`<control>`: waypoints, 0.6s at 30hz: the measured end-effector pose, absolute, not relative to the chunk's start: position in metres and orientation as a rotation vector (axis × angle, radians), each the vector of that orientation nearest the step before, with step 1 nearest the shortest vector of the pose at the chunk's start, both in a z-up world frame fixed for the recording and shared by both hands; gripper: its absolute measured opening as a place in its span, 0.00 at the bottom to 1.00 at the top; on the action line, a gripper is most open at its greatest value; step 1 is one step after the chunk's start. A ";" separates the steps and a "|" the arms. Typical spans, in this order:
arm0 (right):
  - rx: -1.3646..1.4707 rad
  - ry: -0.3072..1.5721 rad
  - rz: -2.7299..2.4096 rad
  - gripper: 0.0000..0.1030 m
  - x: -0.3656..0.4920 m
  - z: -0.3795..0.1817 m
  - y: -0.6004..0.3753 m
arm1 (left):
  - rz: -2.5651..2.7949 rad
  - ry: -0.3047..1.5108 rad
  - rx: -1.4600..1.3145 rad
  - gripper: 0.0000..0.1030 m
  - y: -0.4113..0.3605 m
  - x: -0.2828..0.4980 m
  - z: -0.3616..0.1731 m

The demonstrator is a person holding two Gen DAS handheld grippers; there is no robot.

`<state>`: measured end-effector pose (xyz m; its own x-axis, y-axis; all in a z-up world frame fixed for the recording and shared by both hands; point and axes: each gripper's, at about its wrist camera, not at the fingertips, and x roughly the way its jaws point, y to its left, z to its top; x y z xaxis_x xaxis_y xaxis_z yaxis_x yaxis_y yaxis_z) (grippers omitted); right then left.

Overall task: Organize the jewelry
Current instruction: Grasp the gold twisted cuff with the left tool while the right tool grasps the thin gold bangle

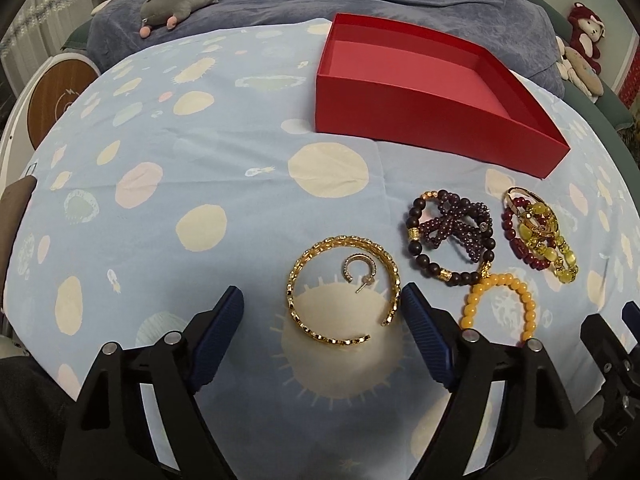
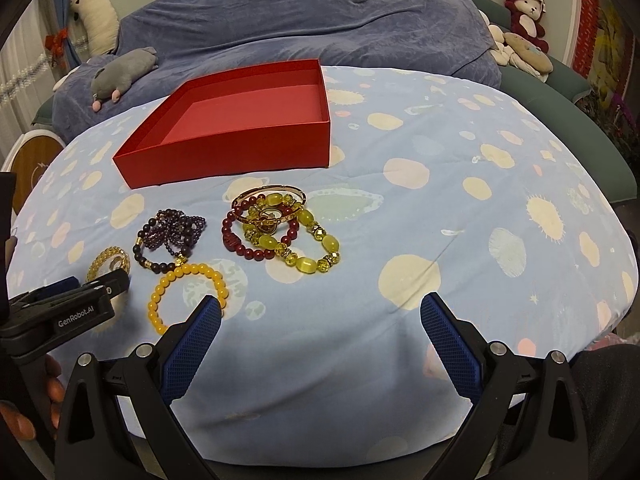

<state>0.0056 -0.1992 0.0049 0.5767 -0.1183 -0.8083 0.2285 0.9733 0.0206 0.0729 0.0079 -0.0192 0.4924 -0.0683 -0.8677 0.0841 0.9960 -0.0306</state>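
Note:
An empty red box (image 1: pixel 420 112) (image 2: pixel 240 148) stands at the back of the blue patterned cloth. In front of it lie a gold open bangle (image 1: pixel 320 332) with a small hoop earring (image 1: pixel 360 270) inside it, a dark bead bracelet with a purple bead bow (image 1: pixel 450 234) (image 2: pixel 170 240), an orange bead bracelet (image 1: pixel 500 300) (image 2: pixel 188 292), and a pile of dark red, yellow and gold bracelets (image 1: pixel 540 232) (image 2: pixel 280 228). My left gripper (image 1: pixel 322 296) is open, its fingers either side of the gold bangle. My right gripper (image 2: pixel 320 306) is open and empty, right of the orange bracelet.
A grey plush toy (image 1: pixel 180 2) (image 2: pixel 120 72) lies on the blue blanket (image 2: pixel 320 20) behind the table. Red and cream plush toys (image 2: pixel 524 12) sit at the back right. A round wooden stool (image 1: pixel 60 96) stands at the left. The cloth to the right carries no jewelry.

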 end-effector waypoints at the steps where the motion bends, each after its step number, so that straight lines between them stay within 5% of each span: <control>1: 0.129 0.940 -0.207 0.93 0.008 0.004 -0.201 | -0.096 1.050 0.019 0.71 0.007 0.073 -0.019; 5: 0.130 0.947 -0.212 0.93 0.019 0.003 -0.205 | -0.126 1.045 0.002 0.53 0.005 0.075 -0.015; 18: 0.161 0.954 -0.181 0.88 0.052 0.004 -0.206 | -0.123 1.022 -0.049 0.52 0.013 0.075 -0.002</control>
<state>0.0517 -0.2057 0.0036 0.5656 -0.0827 -0.8205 0.2242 0.9729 0.0565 0.0747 0.0131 -0.0017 0.5154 -0.1255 -0.8477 0.0798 0.9920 -0.0983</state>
